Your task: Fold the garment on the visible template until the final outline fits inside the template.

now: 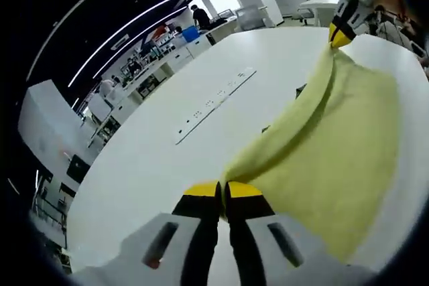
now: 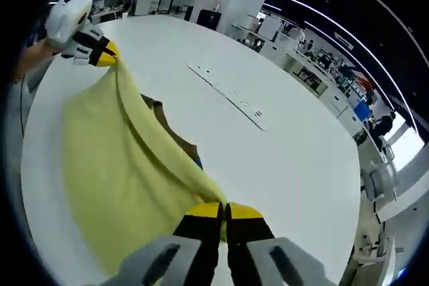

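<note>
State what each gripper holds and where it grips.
The left gripper and the right gripper are each shut on the yellow garment, pinching it at opposite ends of one edge, which stretches between them above the white table.

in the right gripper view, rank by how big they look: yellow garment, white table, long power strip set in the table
1. white table
2. yellow garment, though nearness to the camera inflates it
3. power strip

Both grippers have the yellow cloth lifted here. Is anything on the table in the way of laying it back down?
Nothing visible blocks it. The left gripper and right gripper each pinch an edge of the pale yellow fabric garment, stretched between them above the white table. Beneath it a dark brown sheet peeks out, flat, possibly the template.
</note>
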Motion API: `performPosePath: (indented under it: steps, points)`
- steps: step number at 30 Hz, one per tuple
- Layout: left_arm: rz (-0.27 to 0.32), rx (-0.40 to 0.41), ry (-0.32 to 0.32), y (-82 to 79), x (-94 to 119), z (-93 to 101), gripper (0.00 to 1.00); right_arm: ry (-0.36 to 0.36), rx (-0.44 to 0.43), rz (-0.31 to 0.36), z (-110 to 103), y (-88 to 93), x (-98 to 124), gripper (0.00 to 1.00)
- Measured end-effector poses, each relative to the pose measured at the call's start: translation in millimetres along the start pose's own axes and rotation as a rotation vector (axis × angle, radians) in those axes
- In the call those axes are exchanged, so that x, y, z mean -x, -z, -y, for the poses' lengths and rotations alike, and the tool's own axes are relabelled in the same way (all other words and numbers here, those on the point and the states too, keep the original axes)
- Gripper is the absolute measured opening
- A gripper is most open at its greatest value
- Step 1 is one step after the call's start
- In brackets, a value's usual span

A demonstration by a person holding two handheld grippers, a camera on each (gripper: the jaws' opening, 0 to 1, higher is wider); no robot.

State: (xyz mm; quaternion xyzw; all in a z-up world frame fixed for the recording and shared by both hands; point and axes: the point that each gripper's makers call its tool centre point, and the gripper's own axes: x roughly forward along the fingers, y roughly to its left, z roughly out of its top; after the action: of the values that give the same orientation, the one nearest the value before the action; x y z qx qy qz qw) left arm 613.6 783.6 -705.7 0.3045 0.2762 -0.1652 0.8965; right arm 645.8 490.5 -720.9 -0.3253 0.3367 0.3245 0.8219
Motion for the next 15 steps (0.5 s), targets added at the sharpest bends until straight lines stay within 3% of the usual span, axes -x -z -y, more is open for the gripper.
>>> performPosePath:
  steps: [6, 15]
  points:
    - [-0.034, -0.011, 0.007, 14.6, -18.2, 4.9, 0.00, -0.042, -0.023, -0.022, -4.8, 11.7, -23.6, 0.00]
    - [-0.076, -0.017, 0.010, 33.6, -31.1, 4.6, 0.03, -0.095, -0.104, -0.011, -7.1, 18.0, -35.9, 0.00]
